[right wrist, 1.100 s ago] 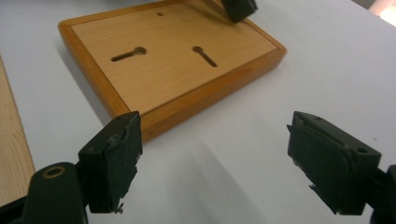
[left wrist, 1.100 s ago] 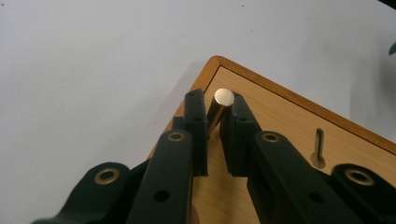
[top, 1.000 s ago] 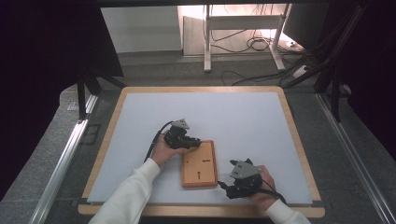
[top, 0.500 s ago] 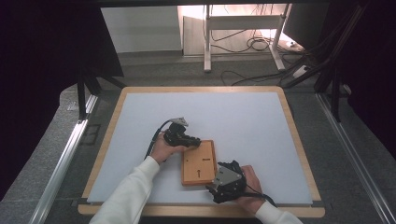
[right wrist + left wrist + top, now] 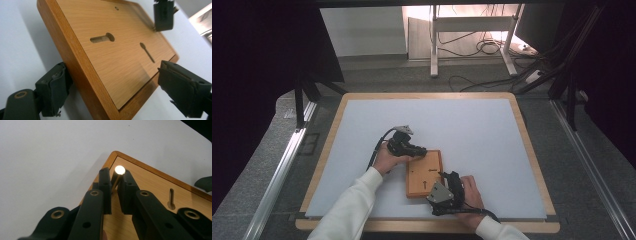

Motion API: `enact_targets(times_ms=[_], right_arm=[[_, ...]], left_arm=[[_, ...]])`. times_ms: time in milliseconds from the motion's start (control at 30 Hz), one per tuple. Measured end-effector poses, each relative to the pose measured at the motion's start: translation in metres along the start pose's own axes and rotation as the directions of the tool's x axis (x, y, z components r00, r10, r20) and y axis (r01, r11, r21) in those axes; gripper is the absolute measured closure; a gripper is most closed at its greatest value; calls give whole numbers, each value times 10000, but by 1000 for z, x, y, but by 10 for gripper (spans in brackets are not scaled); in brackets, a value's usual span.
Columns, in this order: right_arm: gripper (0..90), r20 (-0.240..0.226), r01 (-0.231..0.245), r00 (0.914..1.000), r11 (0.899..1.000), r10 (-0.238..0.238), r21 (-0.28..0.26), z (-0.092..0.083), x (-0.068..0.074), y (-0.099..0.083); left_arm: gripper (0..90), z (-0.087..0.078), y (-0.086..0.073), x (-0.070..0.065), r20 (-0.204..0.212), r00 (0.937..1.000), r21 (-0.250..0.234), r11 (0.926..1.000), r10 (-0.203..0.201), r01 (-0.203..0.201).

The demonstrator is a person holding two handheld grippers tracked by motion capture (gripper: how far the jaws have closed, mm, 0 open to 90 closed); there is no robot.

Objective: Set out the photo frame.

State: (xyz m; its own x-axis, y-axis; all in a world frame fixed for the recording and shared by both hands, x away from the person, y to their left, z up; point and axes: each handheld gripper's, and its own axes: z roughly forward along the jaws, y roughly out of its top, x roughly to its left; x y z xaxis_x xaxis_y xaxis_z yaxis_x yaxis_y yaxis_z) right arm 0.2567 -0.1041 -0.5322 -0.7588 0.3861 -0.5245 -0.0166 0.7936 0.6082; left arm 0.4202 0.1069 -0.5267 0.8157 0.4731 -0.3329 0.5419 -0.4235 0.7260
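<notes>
Left gripper view shows the left gripper (image 5: 114, 185) clamped on a brass pin (image 5: 117, 176) standing at a corner of the wooden board (image 5: 424, 173), near the table's (image 5: 492, 130) front edge. The right gripper (image 5: 112, 82) straddles the board's near corner, jaws apart (pads not yet pressing). Pin-seating seems underway; next, steady the board.

Wooden board (image 5: 120, 50) near corner cut off below
</notes>
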Motion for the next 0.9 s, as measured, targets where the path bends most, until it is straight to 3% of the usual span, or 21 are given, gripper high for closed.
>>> enact_targets(times_ms=[133, 333, 533, 633, 733, 900], right_arm=[[172, 325, 150, 9994, 9996, -143, -227, -2, 0, 0], [291, 583, 386, 9977, 9972, -349, -639, -8, -5, 7], [397, 852, 716, 9941, 9964, -676, -455, -7, -11, 11], [412, 875, 682, 9941, 9964, -636, -495, -7, -12, 11], [472, 1143, 1107, 9880, 9921, -1034, -588, -9, -14, 13], [504, 1271, 1276, 9848, 9896, -1185, -658, -12, -16, 14]], left_arm=[[840, 0, 0, -1, -233, 9997, -66, 9999, 74, -76], [847, 0, 0, -1, -410, 9992, -202, 9998, -19, 11], [843, 0, -1, 0, -389, 9989, -372, 9990, -273, 259], [836, 0, -1, 0, -453, 9987, -398, 9989, -247, 229], [821, 0, -1, 0, -488, 9985, -458, 9987, -261, 239], [810, -2, -2, 1, -488, 9985, -481, 9986, -249, 226]])
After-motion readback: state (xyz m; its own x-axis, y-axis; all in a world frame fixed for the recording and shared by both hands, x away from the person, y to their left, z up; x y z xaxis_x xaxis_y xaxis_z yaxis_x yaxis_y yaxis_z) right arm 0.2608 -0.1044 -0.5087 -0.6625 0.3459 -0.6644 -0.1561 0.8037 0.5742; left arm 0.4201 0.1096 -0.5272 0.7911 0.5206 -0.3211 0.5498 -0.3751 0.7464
